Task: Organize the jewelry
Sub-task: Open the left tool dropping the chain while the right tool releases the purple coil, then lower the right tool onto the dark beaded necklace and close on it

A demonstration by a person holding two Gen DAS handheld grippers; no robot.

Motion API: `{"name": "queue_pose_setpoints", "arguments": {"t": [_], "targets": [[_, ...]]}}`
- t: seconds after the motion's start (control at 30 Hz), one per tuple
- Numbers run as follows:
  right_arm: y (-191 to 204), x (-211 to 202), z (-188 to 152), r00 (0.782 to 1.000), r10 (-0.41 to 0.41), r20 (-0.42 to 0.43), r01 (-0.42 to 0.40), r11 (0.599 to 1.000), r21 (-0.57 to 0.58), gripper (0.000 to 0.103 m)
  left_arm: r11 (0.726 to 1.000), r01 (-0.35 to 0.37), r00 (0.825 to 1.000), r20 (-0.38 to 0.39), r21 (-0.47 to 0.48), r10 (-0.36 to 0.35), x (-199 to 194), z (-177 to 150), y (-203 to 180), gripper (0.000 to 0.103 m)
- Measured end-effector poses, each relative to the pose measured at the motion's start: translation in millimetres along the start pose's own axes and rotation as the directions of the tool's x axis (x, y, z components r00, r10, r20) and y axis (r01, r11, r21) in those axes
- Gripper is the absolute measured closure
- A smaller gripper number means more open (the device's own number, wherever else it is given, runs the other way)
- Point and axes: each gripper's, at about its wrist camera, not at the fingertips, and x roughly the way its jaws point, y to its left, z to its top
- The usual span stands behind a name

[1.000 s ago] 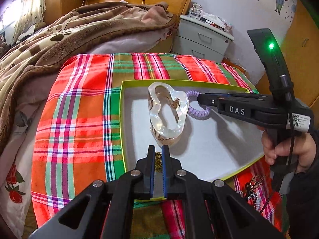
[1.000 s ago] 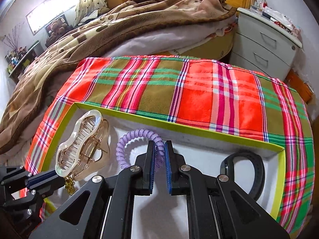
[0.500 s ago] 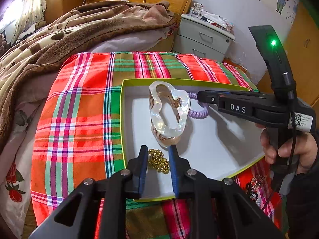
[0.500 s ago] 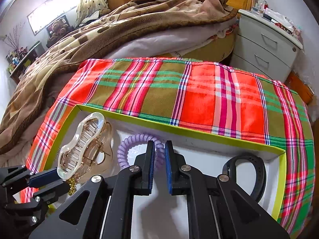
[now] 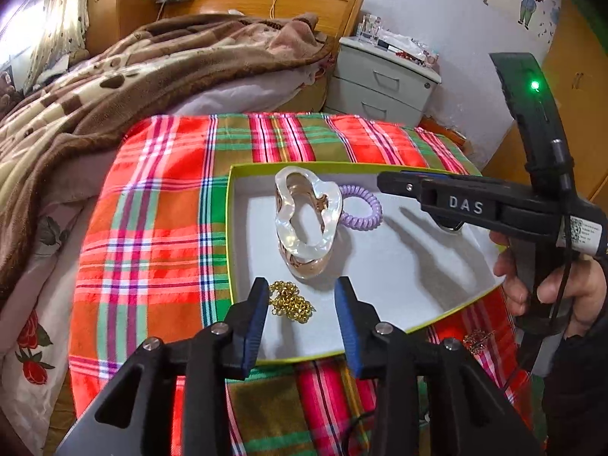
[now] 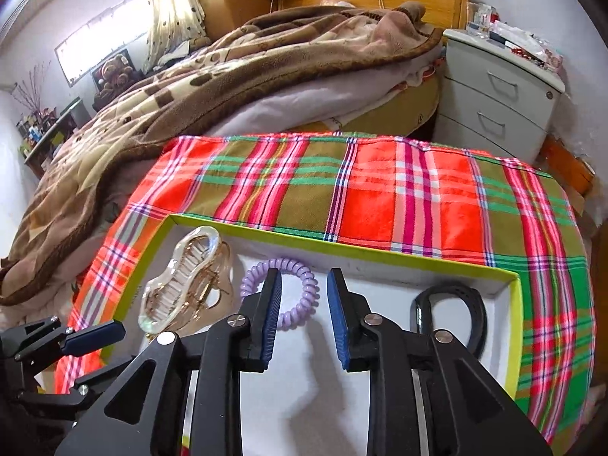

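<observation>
A shallow white box with a lime rim (image 5: 229, 228) (image 6: 380, 252) lies on a plaid cloth. In it are a clear hair claw (image 5: 307, 220) (image 6: 186, 277), a purple coil hair tie (image 5: 364, 209) (image 6: 292, 269), a gold chain (image 5: 290, 300) and a black band (image 6: 475, 304). My left gripper (image 5: 300, 300) is open just above the gold chain, which lies loose between its fingers. My right gripper (image 6: 304, 292) is open and empty over the box, just short of the purple coil; it also shows in the left wrist view (image 5: 395, 182).
The plaid cloth (image 5: 152, 228) covers a small table beside a bed with a brown blanket (image 6: 228, 76). A grey nightstand (image 6: 501, 87) stands at the back right. Another gold ornament (image 5: 475, 340) lies on the cloth right of the box, near the person's hand (image 5: 551, 285).
My left gripper opened and let the gold chain drop into the box, then drew back a little. My right gripper opened from shut and lifted away from the purple coil.
</observation>
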Motion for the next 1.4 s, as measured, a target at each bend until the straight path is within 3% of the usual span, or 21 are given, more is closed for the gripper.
{"name": "queue_pose_setpoints", "arguments": {"t": [0.43,0.77,1.13,1.2,1.4], "targets": [[-8.4,-72.4,-53.2,0.993,0.026,0.118,-0.030,0.999,0.037,0.076,1.000,0.029,0.996,0.087,-0.007,-0.028,-48.5,-19.2,-11.6,0.058],[-17.8,-95.4,-93.2,0.991,0.020,0.130,-0.030,0.997,0.073,0.076,0.999,0.044,0.996,0.083,-0.006,-0.044,-57.4,-38.8,-17.0,0.058],[11.0,-91.9,-133.3,0.986,0.145,0.088,-0.144,0.989,-0.007,0.075,0.998,0.043,0.998,0.055,-0.036,-0.041,-60.9,-69.4,-8.7,0.058],[16.5,-90.1,-137.2,0.985,0.157,0.077,-0.155,0.988,-0.024,0.052,0.999,0.032,0.998,0.052,-0.032,-0.031,-61.3,-73.6,-7.5,0.058],[37.4,-80.9,-145.0,0.989,0.144,0.036,-0.141,0.987,-0.078,0.048,0.999,0.030,0.999,0.045,-0.045,-0.028,-61.5,-85.6,-3.3,0.058]]}}
